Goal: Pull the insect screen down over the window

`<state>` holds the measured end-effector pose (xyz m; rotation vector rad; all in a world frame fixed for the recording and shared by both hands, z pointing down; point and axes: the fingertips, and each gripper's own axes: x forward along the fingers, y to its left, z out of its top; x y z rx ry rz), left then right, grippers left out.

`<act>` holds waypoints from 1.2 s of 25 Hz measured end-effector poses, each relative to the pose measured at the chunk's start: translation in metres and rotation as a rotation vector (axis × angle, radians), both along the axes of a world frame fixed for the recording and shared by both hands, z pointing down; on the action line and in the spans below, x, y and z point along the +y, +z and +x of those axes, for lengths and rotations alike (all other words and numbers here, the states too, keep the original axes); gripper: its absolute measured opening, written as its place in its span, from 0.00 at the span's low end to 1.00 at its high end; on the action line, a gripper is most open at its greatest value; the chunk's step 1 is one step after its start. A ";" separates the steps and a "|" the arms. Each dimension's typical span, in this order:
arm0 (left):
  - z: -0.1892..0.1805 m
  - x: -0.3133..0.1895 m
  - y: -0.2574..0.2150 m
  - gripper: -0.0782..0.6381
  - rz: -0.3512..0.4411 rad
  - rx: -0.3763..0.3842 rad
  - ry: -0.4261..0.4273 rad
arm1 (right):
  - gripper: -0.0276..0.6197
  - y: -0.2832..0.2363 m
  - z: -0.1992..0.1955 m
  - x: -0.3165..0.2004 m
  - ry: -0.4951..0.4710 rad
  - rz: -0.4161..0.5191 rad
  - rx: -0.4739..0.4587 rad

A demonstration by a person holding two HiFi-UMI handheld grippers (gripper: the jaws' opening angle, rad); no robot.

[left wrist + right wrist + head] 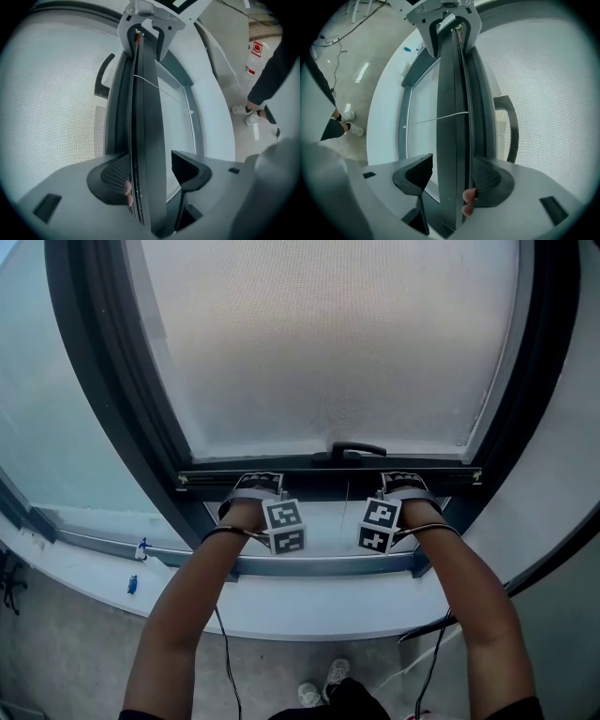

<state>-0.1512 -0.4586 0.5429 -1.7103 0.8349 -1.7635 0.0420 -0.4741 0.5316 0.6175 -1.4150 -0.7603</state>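
The insect screen (328, 343) of fine grey mesh covers most of the window. Its dark bottom bar (281, 468) carries a black handle (347, 450) at the middle. My left gripper (258, 482) holds the bar left of the handle, and my right gripper (403, 480) holds it to the right. In the left gripper view the bar (147, 117) runs between the jaws of the left gripper (150, 176), with the mesh-side pad (112, 176) against it. The right gripper view shows the same: the right gripper (452, 180) is shut around the bar (454, 93). Glass shows below the bar.
The lower window frame rail (319, 565) and the white sill (309, 610) lie just under the grippers. A thin cord (347, 512) hangs from the bar. Cables trail on the floor by the person's shoes (323, 682). A white bottle (255, 58) stands on the floor.
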 end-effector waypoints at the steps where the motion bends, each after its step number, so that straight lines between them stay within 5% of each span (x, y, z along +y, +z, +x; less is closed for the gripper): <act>1: 0.000 -0.001 0.000 0.50 0.001 -0.006 -0.002 | 0.44 -0.001 0.000 -0.001 0.001 -0.001 0.007; 10: 0.000 -0.003 0.001 0.50 0.019 0.015 -0.006 | 0.44 0.001 0.001 0.000 0.000 -0.014 0.027; 30: 0.002 0.000 -0.004 0.50 -0.112 0.057 -0.006 | 0.44 -0.007 0.001 -0.001 -0.014 -0.134 0.048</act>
